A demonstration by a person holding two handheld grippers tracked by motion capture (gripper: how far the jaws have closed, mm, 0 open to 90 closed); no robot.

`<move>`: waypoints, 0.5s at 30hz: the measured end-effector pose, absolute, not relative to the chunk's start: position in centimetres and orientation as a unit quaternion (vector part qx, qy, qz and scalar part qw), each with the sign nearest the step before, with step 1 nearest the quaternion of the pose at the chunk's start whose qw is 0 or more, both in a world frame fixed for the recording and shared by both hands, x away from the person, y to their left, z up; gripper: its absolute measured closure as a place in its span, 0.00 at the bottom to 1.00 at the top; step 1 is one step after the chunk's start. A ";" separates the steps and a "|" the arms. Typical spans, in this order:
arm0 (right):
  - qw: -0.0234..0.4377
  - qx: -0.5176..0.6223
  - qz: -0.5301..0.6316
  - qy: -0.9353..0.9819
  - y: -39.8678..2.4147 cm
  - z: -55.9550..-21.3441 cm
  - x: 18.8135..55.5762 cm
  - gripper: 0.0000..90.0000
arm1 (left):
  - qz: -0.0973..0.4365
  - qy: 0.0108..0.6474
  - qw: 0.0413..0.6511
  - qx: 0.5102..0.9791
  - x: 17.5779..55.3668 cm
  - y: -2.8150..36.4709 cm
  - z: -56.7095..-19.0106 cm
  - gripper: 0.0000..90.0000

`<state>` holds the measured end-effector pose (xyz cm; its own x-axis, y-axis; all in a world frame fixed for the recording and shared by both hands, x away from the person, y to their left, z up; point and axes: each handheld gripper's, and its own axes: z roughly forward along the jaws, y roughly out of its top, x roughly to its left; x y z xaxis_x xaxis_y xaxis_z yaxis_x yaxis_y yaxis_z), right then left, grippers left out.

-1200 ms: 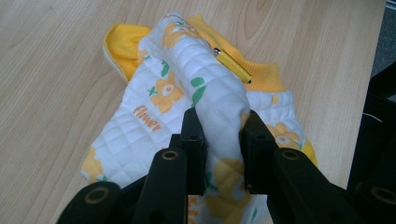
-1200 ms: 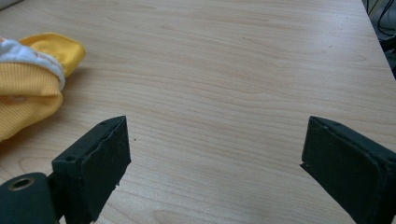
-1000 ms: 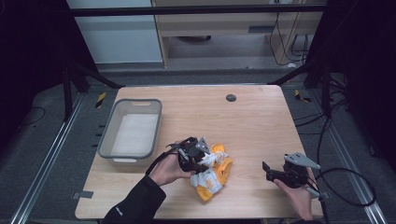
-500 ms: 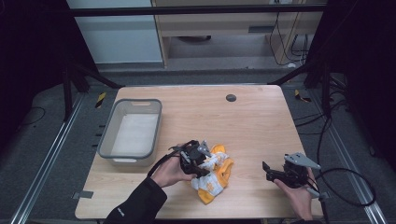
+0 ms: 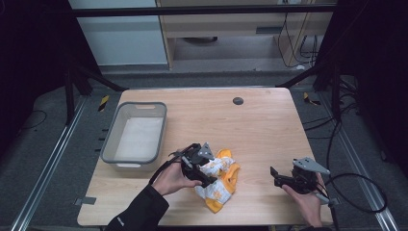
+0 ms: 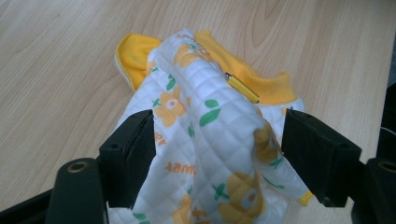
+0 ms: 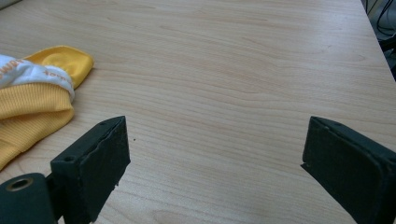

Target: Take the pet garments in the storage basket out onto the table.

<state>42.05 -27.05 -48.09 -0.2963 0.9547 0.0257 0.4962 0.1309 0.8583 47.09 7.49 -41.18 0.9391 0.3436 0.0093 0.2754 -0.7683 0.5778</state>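
Observation:
A small quilted garment, white with orange flowers and a yellow lining, lies crumpled on the wooden table near its front edge. In the left gripper view a raised fold of the garment stands between the jaws of my left gripper. The jaws have just been opening and are spread wide, loose around the cloth. From above, the left gripper sits on the garment's left side. My right gripper rests open at the front right, with bare table between its jaws and the garment off to its left.
A grey plastic bin with a white bottom stands at the table's left side. A dark round grommet is set in the far middle of the tabletop. Cables trail off the table's right edge.
The left gripper's jaws have spread apart over the garment, and the cloth has slackened a little. Neither hand has shifted.

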 end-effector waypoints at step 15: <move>0.283 0.522 0.402 0.697 -27.0 -48.1 42.1 0.08 | 0.082 0.185 0.353 0.913 45.8 10.2 -40.1 0.21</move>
<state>42.06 -27.02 -48.12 -0.2951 0.9551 0.0259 0.5004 0.1314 0.8558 45.85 10.25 -40.10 0.9183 0.3954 0.0192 0.2796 -0.6821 0.6757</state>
